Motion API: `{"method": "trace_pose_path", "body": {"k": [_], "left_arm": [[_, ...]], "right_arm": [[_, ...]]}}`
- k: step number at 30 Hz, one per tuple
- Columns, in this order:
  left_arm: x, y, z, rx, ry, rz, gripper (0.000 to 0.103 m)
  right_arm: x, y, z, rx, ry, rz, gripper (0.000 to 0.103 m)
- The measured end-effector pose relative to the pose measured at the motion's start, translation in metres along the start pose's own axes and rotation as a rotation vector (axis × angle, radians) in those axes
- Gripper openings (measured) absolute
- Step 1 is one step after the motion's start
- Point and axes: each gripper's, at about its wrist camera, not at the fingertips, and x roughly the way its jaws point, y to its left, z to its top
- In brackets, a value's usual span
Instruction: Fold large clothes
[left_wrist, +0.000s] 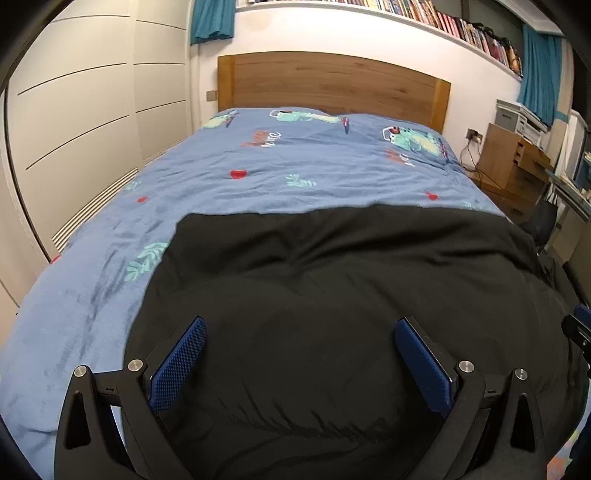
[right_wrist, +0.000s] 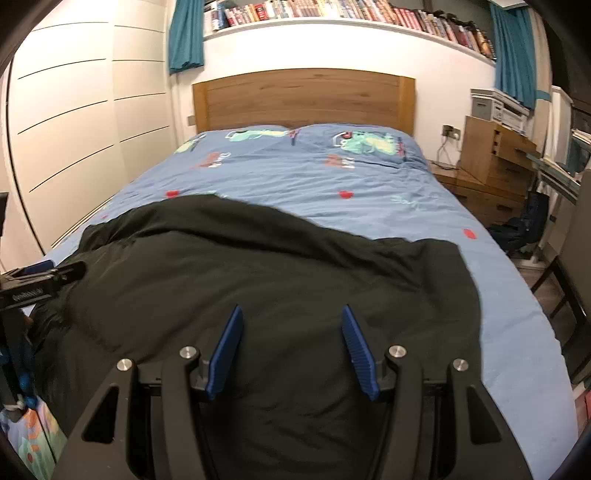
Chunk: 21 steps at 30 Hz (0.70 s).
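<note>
Both grippers' jaws gape wide above black garment (left_wrist: 332, 295) spread on bed (left_wrist: 258, 166)

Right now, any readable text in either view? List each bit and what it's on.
None reads cleanly.
Bedcover: red and white lettering near the pillows, too blurred and distorted to read.
Left gripper, seen from the right wrist view: small white print on its black body, too small to read.
Books on the shelf: spine titles too small.
Black garment: no text visible.
</note>
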Motion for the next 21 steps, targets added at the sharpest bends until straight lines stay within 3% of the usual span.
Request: {"method": "trace_pose_path", "body": {"k": [8,21], "left_arm": [[0.015,0.016,-0.019,-0.025,0.019,0.019,0.101],[0.008,0.048,-0.033,-0.024,0.069,0.107,0.101]], "right_arm": [[0.012,0.011,-0.014,-0.026,0.021,-0.002,0.054],[0.011,-0.017,-0.023,-0.014,0.057,-0.085,0.054]]}}
